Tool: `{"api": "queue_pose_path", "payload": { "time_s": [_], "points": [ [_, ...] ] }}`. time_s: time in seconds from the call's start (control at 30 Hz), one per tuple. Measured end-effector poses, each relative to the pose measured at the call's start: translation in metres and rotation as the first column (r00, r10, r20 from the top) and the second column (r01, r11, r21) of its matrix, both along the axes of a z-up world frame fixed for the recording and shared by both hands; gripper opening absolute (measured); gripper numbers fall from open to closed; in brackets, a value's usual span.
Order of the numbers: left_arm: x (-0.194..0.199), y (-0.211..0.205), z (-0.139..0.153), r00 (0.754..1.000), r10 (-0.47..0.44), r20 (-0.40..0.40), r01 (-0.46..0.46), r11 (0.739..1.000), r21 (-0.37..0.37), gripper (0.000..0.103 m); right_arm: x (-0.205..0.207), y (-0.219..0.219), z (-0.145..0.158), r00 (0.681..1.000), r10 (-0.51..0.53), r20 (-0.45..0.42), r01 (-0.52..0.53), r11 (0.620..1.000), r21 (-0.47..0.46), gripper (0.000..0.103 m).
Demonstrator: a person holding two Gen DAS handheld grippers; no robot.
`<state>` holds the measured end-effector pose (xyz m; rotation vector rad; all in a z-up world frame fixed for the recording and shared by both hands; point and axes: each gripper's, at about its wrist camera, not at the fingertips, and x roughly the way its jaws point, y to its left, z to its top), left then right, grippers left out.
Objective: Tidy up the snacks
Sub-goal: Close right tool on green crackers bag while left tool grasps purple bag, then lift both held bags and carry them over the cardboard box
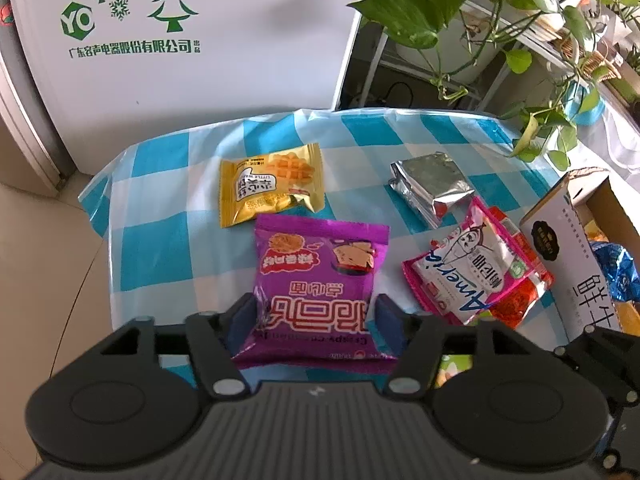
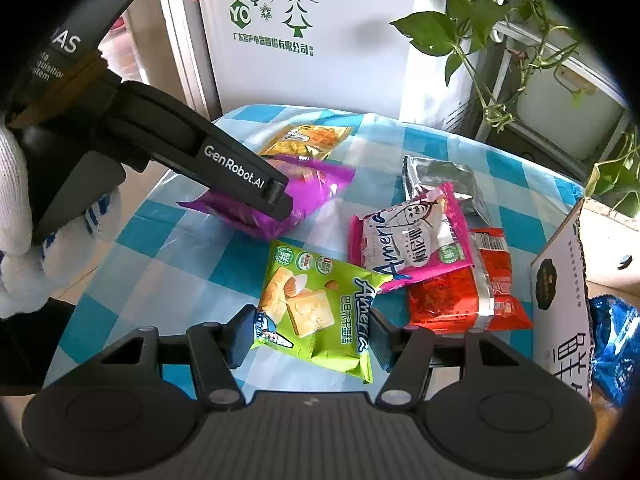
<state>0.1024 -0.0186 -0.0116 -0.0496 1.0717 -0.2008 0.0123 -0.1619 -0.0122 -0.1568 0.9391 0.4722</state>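
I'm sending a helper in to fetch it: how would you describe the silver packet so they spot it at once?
Start at the blue-and-white checked tablecloth, then look to its far side, near the hanging plant. The silver packet lies there, just behind the pink packet. It is the only plain foil one with no print showing; every other snack is brightly coloured.

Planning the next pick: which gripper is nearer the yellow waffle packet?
Left. The left gripper, clamped on the purple packet, sits just short of the yellow waffle packet; the right gripper holds the green packet farther back.
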Motion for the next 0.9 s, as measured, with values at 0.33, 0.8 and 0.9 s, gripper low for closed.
{"api": "queue_pose_path", "payload": {
  "time_s": [0.33,0.8,0.9],
  "points": [
    [0.015,-0.020,-0.019,1.000,0.011,-0.014,-0.010,0.998,0.067,0.084,0.003,-0.006,-0.005,1.000,-0.010,-0.019,0.010,1.000,-0.007,0.065],
    [-0.003,-0.004,0.005,0.996,0.067,0.054,-0.069,0.997,0.036,0.063,0.000,-0.010,0.010,0.999,-0.035,0.013,0.035,0.999,0.017,0.065],
    [-0.010,0.000,0.016,0.992,0.089,0.085,-0.091,0.996,0.022,0.063,-0.001,-0.011,0.019,0.998,-0.050,0.028,0.049,0.998,0.033,0.065]
  ]
}}
